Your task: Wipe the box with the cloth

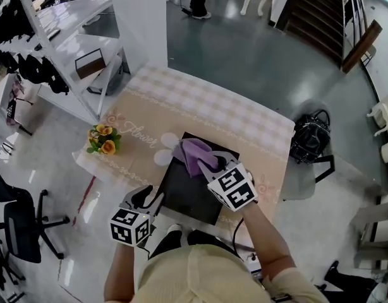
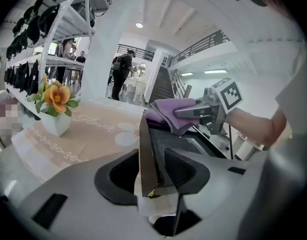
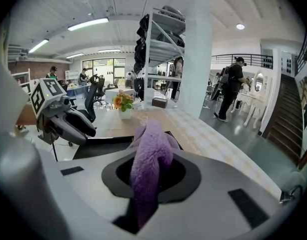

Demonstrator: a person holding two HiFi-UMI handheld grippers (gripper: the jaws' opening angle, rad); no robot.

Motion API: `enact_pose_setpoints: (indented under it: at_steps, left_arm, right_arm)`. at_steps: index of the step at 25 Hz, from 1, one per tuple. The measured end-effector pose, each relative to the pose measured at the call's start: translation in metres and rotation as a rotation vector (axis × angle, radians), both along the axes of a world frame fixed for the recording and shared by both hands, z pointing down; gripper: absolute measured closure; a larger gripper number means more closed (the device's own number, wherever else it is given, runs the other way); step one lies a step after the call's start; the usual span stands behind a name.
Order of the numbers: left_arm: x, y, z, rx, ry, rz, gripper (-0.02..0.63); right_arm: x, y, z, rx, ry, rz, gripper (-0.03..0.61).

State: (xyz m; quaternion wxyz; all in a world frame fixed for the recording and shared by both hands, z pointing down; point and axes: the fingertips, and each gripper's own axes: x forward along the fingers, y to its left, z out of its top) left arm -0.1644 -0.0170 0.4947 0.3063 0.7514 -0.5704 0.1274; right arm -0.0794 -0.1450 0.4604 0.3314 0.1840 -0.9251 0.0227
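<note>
purple fleece cloth (image 3: 146, 151) is being squeezed between the closed jaws of the right gripper (image 3: 152, 176). its loose part is lying on the black box (image 1: 191, 194) near the box's 12 o'clock edge. the left gripper (image 2: 151, 171) is clamping the box's wall at about 7 o'clock. the box is lying flat on the table (image 1: 213, 106). i am judging the cloth soft and light, best held bunched. the box is looking stiff and smooth, probably sliding easily, so holding its near corner is steadying it.

Box (image 1: 189, 191): one. Cloth (image 1: 194, 151): one. Grippers: two, left gripper (image 1: 152, 201), right gripper (image 1: 211, 164). Flower pot (image 1: 103, 139): one. Bag (image 1: 311, 136): one.
</note>
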Motion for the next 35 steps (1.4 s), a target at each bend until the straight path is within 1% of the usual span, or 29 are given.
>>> enact_pose_setpoints:
  at_steps: [9, 14, 21, 31, 33, 35]
  left_arm:
    - [0.001, -0.003, 0.003, -0.003, -0.005, 0.042, 0.44]
    - [0.002, -0.005, 0.004, -0.007, -0.006, 0.064, 0.44]
    - [0.007, -0.007, 0.004, -0.01, -0.01, 0.096, 0.445]
    - [0.013, -0.009, 0.004, -0.005, -0.002, 0.124, 0.445]
    - [0.013, -0.008, 0.004, -0.005, 0.001, 0.125, 0.445]
    - [0.013, -0.008, 0.004, -0.004, 0.006, 0.126, 0.446]
  right_arm:
    - [0.035, 0.0, 0.007, 0.01, 0.032, 0.097, 0.509]
    - [0.057, -0.002, 0.005, 0.008, 0.033, 0.163, 0.509]
    - [0.083, 0.002, 0.004, 0.006, 0.039, 0.232, 0.509]
    - [0.111, 0.011, 0.0, 0.004, 0.043, 0.282, 0.509]
    - [0.115, 0.013, -0.007, 0.01, 0.027, 0.287, 0.509]
    - [0.114, 0.016, -0.02, 0.022, -0.012, 0.286, 0.509]
